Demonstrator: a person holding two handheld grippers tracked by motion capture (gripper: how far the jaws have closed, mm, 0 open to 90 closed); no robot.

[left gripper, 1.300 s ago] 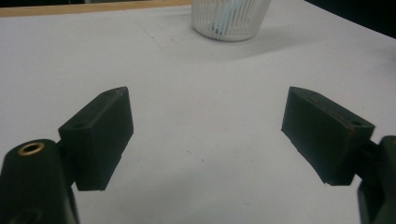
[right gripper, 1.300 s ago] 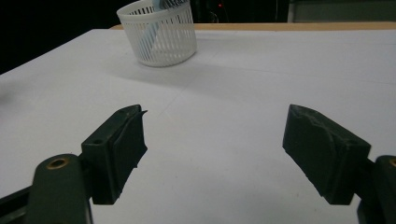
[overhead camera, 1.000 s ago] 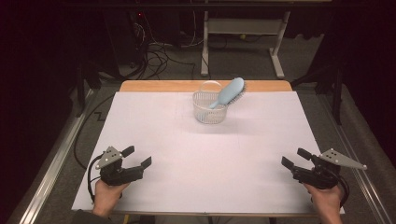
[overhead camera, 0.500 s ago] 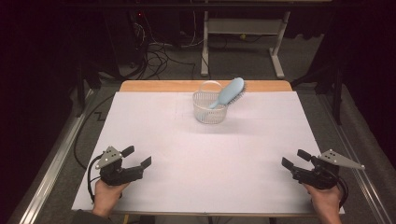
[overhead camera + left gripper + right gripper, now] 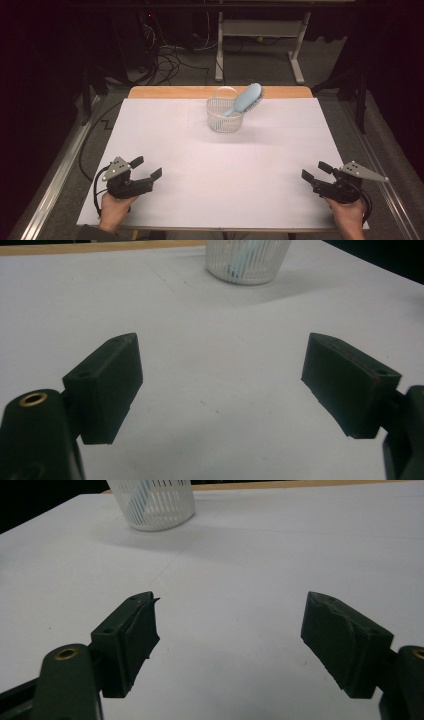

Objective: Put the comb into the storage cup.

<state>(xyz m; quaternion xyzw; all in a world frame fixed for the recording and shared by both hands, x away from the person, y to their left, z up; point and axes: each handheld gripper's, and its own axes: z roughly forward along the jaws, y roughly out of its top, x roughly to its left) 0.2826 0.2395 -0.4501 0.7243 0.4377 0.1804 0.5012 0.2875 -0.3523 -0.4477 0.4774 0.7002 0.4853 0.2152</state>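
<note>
nothing has moved since the earlier frames: left tool and right tool, both wide and empty, rest at the near desk corners, about equally far from the brush leaning up-right in the basket.

Materials and finishes
Basket: white ribbed plastic. Brush: smooth pale-blue plastic. Table: matt white sheet, wood far edge. Jaws: matt black.
</note>
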